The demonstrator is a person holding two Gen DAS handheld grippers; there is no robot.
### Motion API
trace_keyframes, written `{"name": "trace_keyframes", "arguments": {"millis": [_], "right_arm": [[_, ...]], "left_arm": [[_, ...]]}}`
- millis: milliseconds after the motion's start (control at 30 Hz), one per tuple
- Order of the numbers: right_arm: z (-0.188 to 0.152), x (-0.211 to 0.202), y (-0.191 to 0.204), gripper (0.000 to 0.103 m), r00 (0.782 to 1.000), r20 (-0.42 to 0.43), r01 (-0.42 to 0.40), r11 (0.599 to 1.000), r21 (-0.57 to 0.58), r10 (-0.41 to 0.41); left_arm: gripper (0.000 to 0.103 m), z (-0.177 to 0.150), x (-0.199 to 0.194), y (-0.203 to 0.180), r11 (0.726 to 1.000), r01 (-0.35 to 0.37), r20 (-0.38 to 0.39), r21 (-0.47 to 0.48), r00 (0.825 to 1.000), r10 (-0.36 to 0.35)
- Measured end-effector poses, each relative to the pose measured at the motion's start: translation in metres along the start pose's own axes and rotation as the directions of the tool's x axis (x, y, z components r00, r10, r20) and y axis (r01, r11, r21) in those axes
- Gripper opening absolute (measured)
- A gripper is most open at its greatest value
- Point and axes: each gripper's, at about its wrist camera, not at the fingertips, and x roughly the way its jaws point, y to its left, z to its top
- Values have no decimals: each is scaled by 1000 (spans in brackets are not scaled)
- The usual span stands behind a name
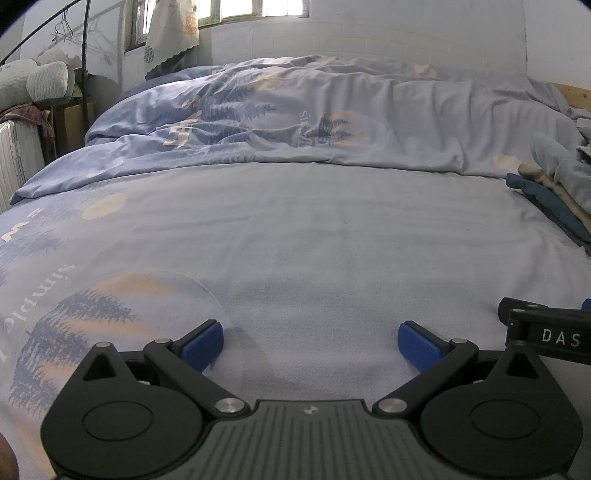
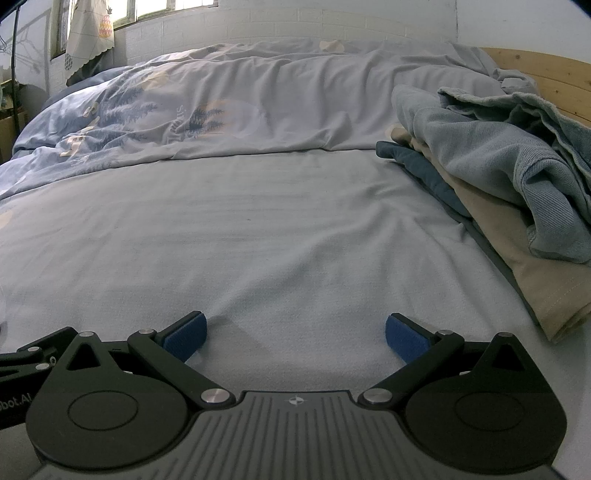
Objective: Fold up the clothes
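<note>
While the clothes [image 2: 509, 192] lie heaped at the right edge of the right wrist frame, nothing is held in either tool. That pile is a crumpled light blue garment [image 2: 491, 162] on top, a beige piece [image 2: 524, 266] under it and a dark blue layer [image 2: 424, 170] at the bottom, all resting on the bed sheet [image 2: 277, 229]. In the left wrist frame the same pile [image 1: 554, 192] shows only as a sliver at the right middle edge.

At the bottom centre of the right wrist frame the right gripper [image 2: 294, 338] has its blue-padded fingers spread wide, with only bare sheet between them; the pile lies up and to the right of it, apart from the fingers. At the bottom centre of the left wrist frame the left gripper [image 1: 310, 345] is likewise spread wide over the sheet, gripping nothing. Part of the other tool's black body appears at the lower right of the left wrist frame and at the lower left of the right wrist frame, so the two sit just beside each other.

Across the middle of both frames a rumpled duvet [image 1: 295, 118] with tree prints and lettering is bunched. Behind it are a white brick wall [image 1: 369, 33], a window with a patterned curtain [image 1: 171, 33] at the upper left, and a wooden headboard [image 2: 546, 77] at the upper right.
</note>
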Motion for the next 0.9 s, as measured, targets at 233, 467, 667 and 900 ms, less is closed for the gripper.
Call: {"name": "trace_keyframes", "arguments": {"millis": [233,467,667,900], "right_arm": [[0,0,0,103,1000,0,0,1000,0,0],[0,0,0,103,1000,0,0,1000,0,0],[0,0,0,103,1000,0,0,1000,0,0],[0,0,0,103,1000,0,0,1000,0,0]], "left_arm": [[103,0,-1,-2,1000,-2,2,3,1000,2],[103,0,0,-2,1000,0,0,0,1000,0],[103,-2,-1,3,1000,-4,1,5,1000,4],[103,-1,0,2,1000,-7,1,10,1000,7]]}}
